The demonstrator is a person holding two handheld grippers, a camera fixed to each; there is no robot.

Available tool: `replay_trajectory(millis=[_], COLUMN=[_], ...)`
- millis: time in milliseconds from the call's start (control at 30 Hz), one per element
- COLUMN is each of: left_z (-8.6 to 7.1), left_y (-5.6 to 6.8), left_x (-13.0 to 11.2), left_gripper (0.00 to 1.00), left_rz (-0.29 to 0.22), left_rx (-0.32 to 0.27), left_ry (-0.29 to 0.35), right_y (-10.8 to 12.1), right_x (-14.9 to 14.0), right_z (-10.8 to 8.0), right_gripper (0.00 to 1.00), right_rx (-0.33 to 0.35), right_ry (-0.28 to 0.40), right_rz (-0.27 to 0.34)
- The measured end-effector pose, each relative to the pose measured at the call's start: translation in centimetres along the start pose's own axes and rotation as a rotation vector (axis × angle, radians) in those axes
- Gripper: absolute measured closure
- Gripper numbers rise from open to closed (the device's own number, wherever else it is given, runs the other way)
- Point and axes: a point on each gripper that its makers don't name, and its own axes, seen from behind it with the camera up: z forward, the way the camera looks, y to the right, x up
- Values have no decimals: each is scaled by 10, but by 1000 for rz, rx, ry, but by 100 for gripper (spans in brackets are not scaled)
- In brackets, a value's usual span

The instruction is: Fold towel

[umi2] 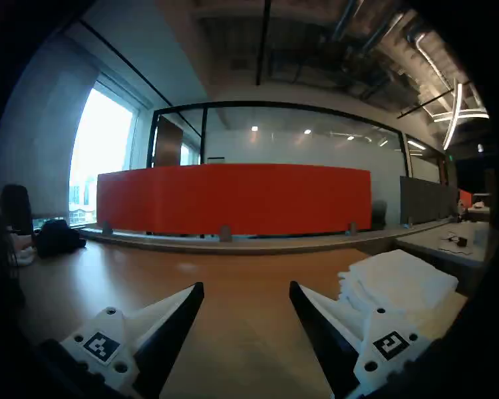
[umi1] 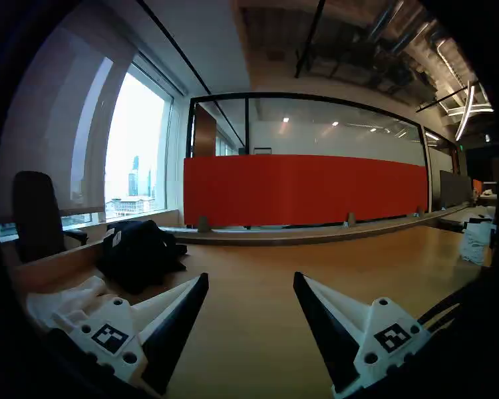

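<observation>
In the right gripper view a stack of folded white towels (umi2: 397,281) lies on the wooden table (umi2: 249,279), just right of my right gripper (umi2: 246,287), whose fingers stand apart with nothing between them. In the left gripper view a crumpled white towel (umi1: 60,302) lies at the left edge of the table (umi1: 283,266), partly behind the left finger (umi1: 163,319). My left gripper (umi1: 251,276) is open over bare wood. White cloth (umi1: 477,241) shows far right.
A black bag (umi1: 138,253) sits on the table by the window, seen small in the right gripper view as the black bag (umi2: 55,237). A red partition (umi1: 303,189) runs along the far table edge. A dark chair (umi1: 36,216) stands left.
</observation>
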Motion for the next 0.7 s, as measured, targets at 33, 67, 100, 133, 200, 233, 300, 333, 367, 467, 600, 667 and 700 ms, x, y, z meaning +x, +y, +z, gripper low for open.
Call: replay_trajectory(millis=[33,67,100,133,200,233,300,333,367,467,600,667,700], left_z=[0,0,0,0,0,0,0,0,-1,0,0,-1,-1], left_y=[0,0,0,0,0,0,0,0,0,-1,-1,-1,-1], left_x=[0,0,0,0,0,1,1,1,1,1,2,2,2], left_gripper=[6,6,6,6,6,6,6,6,6,6,6,6,6], left_rz=[0,0,0,0,0,0,0,0,0,0,0,0,0], left_rx=[0,0,0,0,0,0,0,0,0,0,0,0,0], left_ry=[0,0,0,0,0,0,0,0,0,0,0,-1,-1], right_y=[0,0,0,0,0,0,0,0,0,0,0,0,0], right_x=[0,0,0,0,0,0,0,0,0,0,0,0,0], right_z=[0,0,0,0,0,0,0,0,0,0,0,0,0], right_gripper=[0,0,0,0,0,0,0,0,0,0,0,0,0], right_rx=[0,0,0,0,0,0,0,0,0,0,0,0,0], right_ry=[0,0,0,0,0,0,0,0,0,0,0,0,0], right_rz=[0,0,0,0,0,0,0,0,0,0,0,0,0])
